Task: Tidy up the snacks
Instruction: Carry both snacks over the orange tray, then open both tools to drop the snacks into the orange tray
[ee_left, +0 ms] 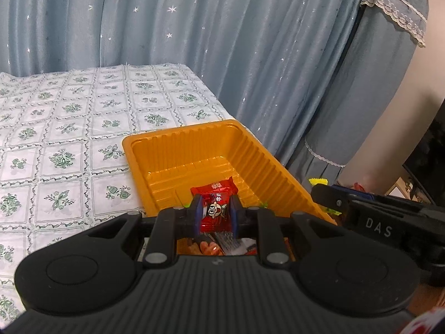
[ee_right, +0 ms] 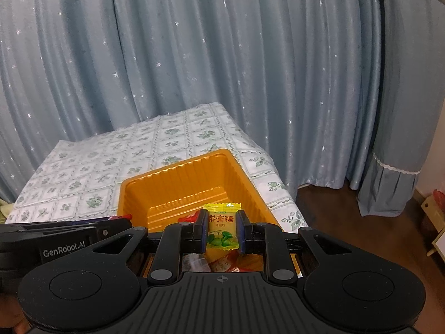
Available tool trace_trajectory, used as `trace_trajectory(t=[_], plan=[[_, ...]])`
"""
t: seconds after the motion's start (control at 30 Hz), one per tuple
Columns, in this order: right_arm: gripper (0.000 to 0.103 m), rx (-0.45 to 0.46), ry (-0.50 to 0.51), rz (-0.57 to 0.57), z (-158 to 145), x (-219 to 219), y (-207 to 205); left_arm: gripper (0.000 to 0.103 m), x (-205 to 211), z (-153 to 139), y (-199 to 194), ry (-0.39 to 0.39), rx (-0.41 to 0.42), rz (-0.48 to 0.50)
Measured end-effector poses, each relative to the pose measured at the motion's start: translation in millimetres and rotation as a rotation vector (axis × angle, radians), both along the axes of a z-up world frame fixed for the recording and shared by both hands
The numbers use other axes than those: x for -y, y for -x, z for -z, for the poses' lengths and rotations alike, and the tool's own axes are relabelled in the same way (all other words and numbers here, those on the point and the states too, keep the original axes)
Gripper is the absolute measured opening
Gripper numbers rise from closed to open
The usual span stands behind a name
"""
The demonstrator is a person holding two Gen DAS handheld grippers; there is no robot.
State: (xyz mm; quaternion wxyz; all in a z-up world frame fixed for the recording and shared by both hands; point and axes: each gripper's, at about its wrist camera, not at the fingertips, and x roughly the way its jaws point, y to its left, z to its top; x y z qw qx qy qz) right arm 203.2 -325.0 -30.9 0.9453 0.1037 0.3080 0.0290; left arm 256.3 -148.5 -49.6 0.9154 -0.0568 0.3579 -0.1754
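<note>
Floral-checked cloth covers the table (ee_left: 69, 128), and both grippers tilt downward side by side over its near end. Nearest, the left gripper (ee_left: 215, 215) pinches a red candy packet (ee_left: 215, 208) between its blue pads, the wrapper upright. Just beside it, the right gripper (ee_right: 222, 232) clamps a yellow candy packet (ee_right: 222, 229) with green fruit printed on it. Below both lie more wrappers, too hidden to name. Beyond them sits the orange ribbed plastic tray (ee_left: 178, 139), its far half bare. Behind hang blue star-flecked curtains (ee_right: 222, 55).
</note>
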Motion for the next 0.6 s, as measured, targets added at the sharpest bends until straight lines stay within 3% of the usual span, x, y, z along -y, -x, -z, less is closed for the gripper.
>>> trace_trajectory(t=[0.43, 0.47, 0.53, 0.6], plan=[[0.021, -0.034, -0.013, -0.002, 17, 3, -17, 0.019, 7, 12, -21, 0.008, -0.028, 0.008], [0.021, -0.036, -0.014, -0.002, 18, 3, -17, 0.020, 6, 13, -22, 0.016, -0.032, 0.006], [0.021, -0.036, -0.015, -0.002, 17, 2, -16, 0.034, 5, 13, -23, 0.013, -0.032, 0.004], [0.021, -0.035, -0.015, -0.002, 17, 1, -16, 0.034, 1, 12, -21, 0.020, -0.029, 0.001]])
